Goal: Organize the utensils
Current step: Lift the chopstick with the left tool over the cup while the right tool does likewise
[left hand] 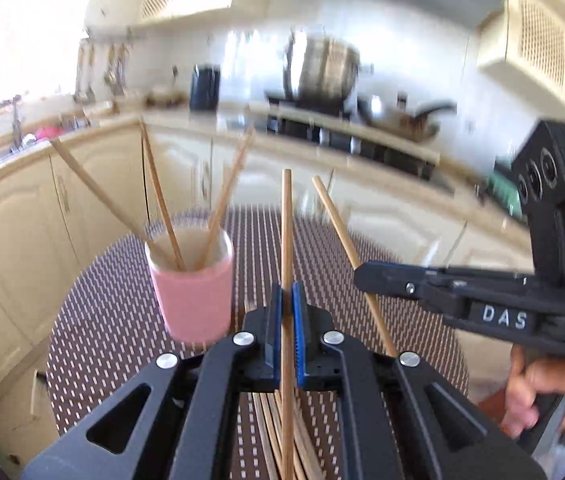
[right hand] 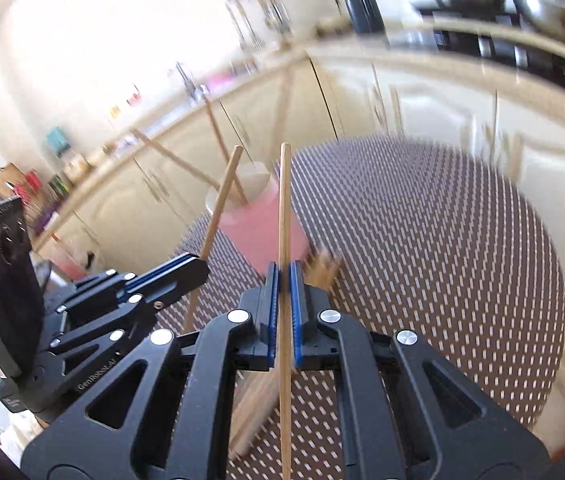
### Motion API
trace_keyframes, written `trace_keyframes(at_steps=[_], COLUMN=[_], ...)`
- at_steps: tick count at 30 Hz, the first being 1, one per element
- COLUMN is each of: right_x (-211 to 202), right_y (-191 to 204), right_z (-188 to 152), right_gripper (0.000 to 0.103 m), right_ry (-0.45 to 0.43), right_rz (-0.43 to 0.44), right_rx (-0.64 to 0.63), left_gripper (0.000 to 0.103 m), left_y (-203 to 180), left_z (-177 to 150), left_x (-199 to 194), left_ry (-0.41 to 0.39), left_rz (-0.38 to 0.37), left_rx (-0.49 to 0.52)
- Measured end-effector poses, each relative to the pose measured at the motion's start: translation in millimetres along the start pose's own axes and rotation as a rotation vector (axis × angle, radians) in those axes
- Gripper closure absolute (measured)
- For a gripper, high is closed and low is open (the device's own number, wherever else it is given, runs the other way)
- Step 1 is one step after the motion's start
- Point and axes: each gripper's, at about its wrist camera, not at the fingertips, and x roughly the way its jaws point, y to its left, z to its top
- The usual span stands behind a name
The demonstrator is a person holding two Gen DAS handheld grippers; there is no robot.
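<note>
A pink cup (left hand: 192, 292) stands on the patterned table and holds several wooden chopsticks (left hand: 162, 208); it also shows in the right wrist view (right hand: 260, 228). My left gripper (left hand: 287, 308) is shut on one upright chopstick (left hand: 287, 232), just right of the cup. My right gripper (right hand: 285, 288) is shut on another chopstick (right hand: 284, 208), near the cup. The right gripper (left hand: 366, 274) shows in the left wrist view holding its tilted chopstick (left hand: 338, 224). The left gripper (right hand: 198, 266) shows in the right wrist view with its chopstick (right hand: 222, 204). A pile of loose chopsticks (left hand: 274, 432) lies on the table below.
The round table (right hand: 442, 280) has a brown cover with white dashes. Cream kitchen cabinets (left hand: 22, 232) and a counter with a sink, pots and a stove stand behind it. A person's hand (left hand: 538, 392) holds the right gripper's handle.
</note>
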Motion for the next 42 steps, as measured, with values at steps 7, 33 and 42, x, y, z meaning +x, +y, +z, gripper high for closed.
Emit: trace_keyframes(at_steps=[7, 33, 42], right_x=[23, 111, 119], right_y=[47, 46, 36], right_z=[29, 80, 62], right_gripper=[0.097, 0.097, 0.097], right_ry=[-0.148, -0.585, -0.524], right_rz=[0.059, 0.073, 0.092], right_rx=[-0.071, -0.079, -0.082], left_gripper=[0.098, 0.097, 0.097], left_y=[13, 56, 65], left_z=[30, 85, 62], left_x=[-31, 61, 66], left_ry=[-0.245, -0.561, -0.508], left_rz=[0.024, 0.189, 0.195], left_rx=[-0.032, -0.111, -0.113])
